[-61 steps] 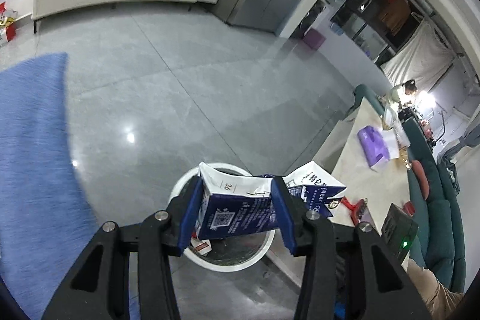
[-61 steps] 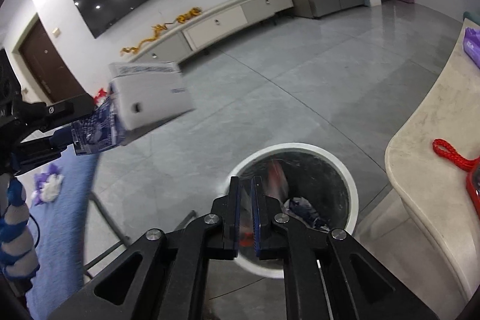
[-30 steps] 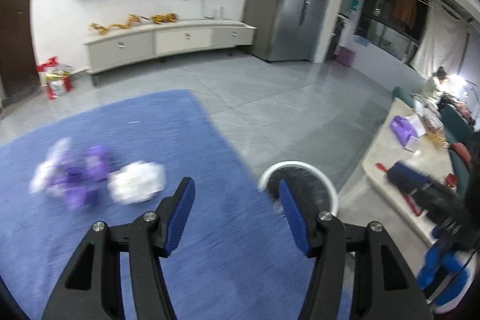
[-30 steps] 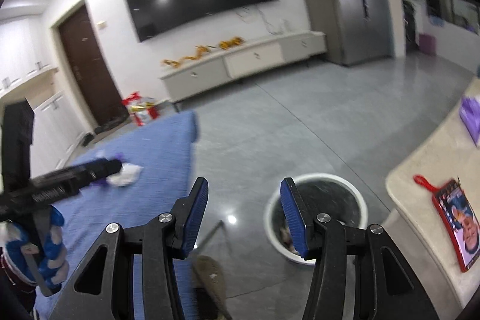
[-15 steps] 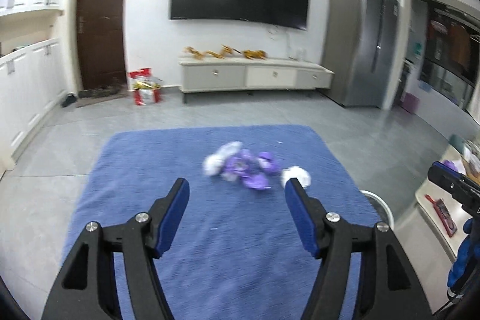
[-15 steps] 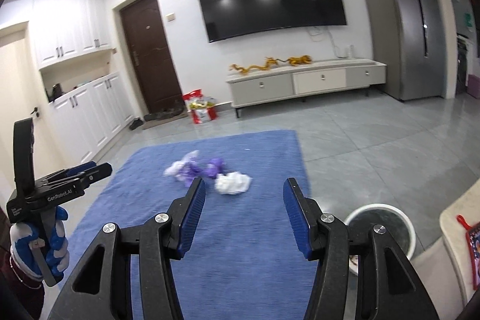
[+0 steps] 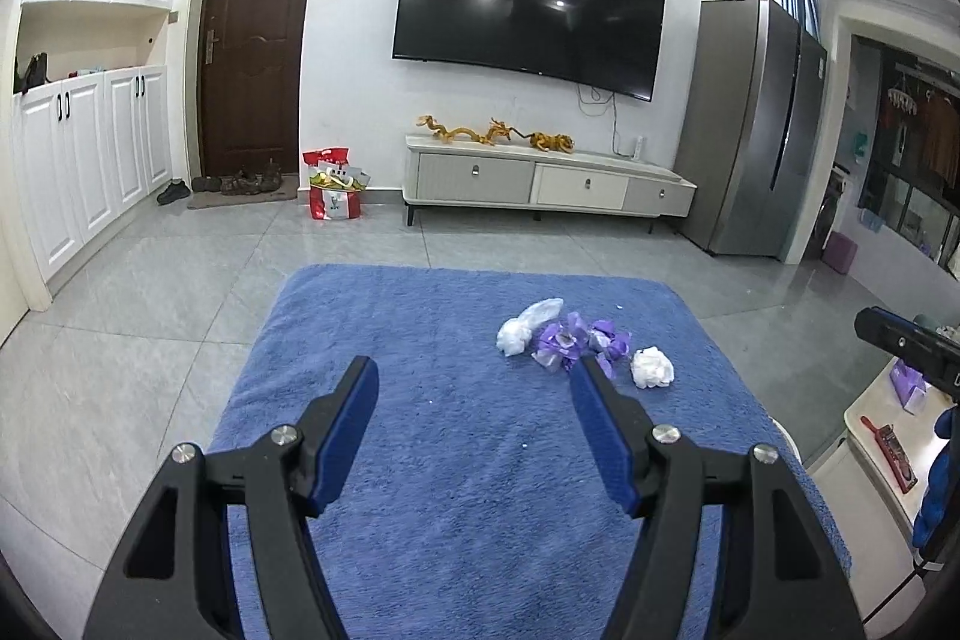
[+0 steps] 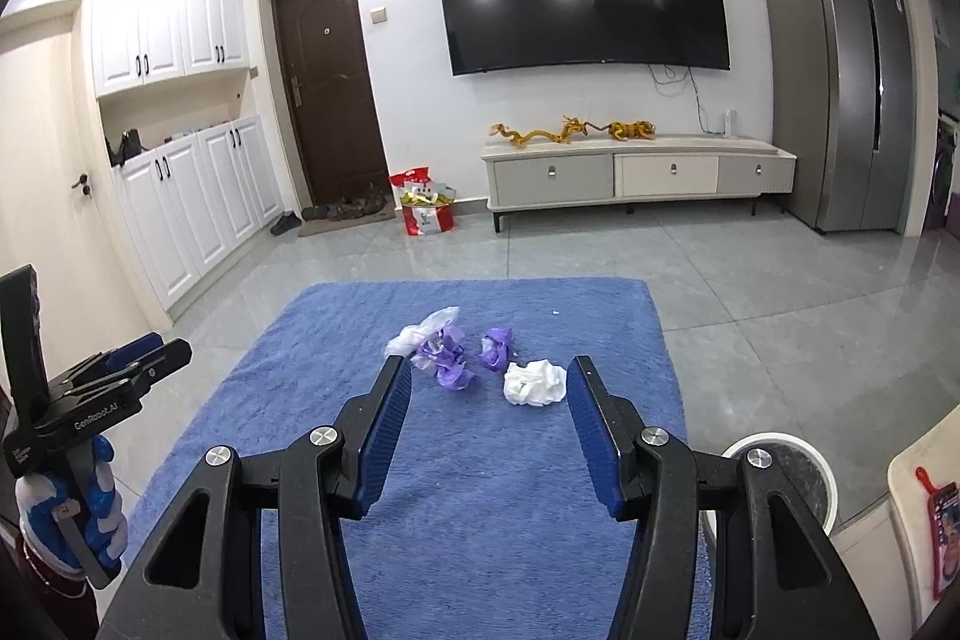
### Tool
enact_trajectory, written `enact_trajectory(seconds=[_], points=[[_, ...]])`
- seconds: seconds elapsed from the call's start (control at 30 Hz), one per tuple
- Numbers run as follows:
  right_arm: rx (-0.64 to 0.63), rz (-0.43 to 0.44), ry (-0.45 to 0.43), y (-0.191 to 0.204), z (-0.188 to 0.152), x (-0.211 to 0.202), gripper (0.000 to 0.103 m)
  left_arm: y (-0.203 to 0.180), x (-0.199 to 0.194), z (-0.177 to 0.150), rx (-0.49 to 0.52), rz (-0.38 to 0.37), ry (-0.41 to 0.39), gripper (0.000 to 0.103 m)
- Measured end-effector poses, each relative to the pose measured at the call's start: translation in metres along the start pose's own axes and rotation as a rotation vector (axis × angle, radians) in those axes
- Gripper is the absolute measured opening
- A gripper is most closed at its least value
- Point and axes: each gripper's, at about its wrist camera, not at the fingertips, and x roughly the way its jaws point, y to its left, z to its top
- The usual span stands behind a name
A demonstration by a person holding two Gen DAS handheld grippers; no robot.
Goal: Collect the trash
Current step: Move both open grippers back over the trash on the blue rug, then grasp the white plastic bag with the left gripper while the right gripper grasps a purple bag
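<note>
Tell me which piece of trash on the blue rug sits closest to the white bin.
The crumpled white tissue ball, lying alone at the cluster's bin-side edge. The purple wrappers and white plastic bag lie farther from the white bin.

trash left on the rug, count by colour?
White: 2, crumpled white wad and white plastic piece
Purple: 2, purple wrapper clump and smaller purple scrap
Total: 4, all on the blue rug; tangled purple bits could hide more.
</note>
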Motion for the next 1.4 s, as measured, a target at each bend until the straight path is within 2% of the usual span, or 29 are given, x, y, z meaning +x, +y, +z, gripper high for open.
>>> enact_trajectory(seconds=[0.4, 0.77, 0.93, 1.07, 1.2, 1.4], points=[[-0.001, -0.014, 0.028, 0.014, 0.002, 0.018, 0.053, 0.003, 0.018, -0.001, 0.021, -0.045, 0.034, 0.065], [0.017, 0.006, 0.081, 0.0, -0.001, 0.061, 0.053, -0.002, 0.06, -0.001, 0.033, -0.052, 0.095, 0.065], [0.019, 0.024, 0.112, -0.007, -0.004, 0.087, 0.053, -0.001, 0.092, -0.004, 0.044, -0.072, 0.14, 0.065], [0.02, 0.05, 0.136, -0.015, -0.004, 0.115, 0.053, -0.002, 0.128, -0.003, 0.058, -0.115, 0.19, 0.064], [0.024, 0.078, 0.16, -0.021, -0.003, 0.145, 0.053, -0.011, 0.172, 0.005, 0.09, -0.171, 0.235, 0.064], [0.029, 0.129, 0.208, -0.027, 0.0, 0.194, 0.053, -0.013, 0.238, 0.019, 0.089, -0.194, 0.295, 0.064]])
